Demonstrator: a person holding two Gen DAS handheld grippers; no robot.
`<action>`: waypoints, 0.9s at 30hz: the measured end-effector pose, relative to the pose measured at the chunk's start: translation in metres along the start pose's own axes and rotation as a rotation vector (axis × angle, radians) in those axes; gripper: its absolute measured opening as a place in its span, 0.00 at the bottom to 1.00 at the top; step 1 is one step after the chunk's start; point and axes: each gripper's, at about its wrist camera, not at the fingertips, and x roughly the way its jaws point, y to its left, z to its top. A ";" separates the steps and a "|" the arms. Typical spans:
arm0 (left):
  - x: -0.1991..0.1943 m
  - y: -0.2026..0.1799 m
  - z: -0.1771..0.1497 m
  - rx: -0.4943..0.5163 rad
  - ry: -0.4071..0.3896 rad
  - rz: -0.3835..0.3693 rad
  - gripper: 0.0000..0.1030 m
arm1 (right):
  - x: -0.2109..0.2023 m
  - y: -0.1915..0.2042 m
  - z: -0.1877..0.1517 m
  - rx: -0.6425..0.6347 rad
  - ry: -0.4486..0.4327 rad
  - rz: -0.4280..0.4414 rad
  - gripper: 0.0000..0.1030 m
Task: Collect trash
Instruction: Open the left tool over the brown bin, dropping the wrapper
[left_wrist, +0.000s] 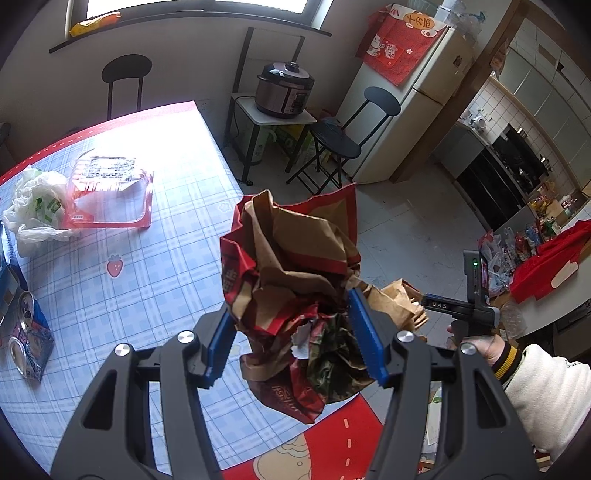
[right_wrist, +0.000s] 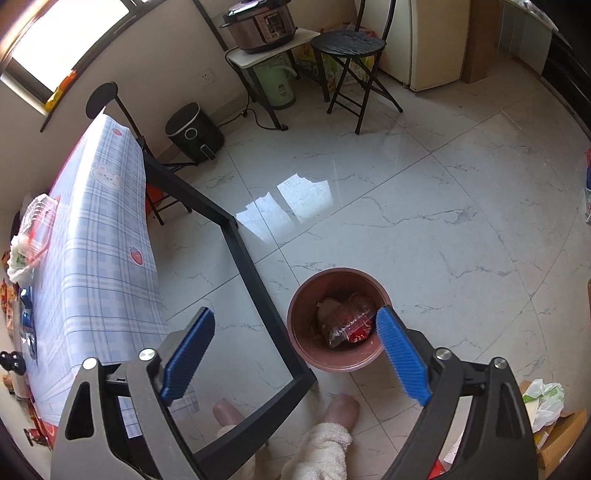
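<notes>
- the crumpled paper bag, brown and red with stiff creases, is sitting clamped in the left gripper above the table edge.
- the right gripper is hanging wide, holding nothing, over the round brown bin on the floor.
- the bin is already holding some wrappers; the task looks partly done.
- a clear plastic tray, a white plastic bag and cans are waiting on the checked tablecloth.

The crumpled paper bag hides the table edge behind it.
</notes>
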 end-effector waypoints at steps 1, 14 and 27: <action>0.002 -0.004 0.000 0.010 0.003 -0.007 0.58 | -0.008 -0.001 -0.001 0.004 -0.013 0.005 0.94; 0.072 -0.098 0.002 0.213 0.136 -0.091 0.59 | -0.106 -0.065 -0.039 0.185 -0.152 -0.022 0.95; 0.167 -0.172 -0.001 0.310 0.254 -0.096 0.70 | -0.157 -0.130 -0.063 0.299 -0.229 -0.081 0.95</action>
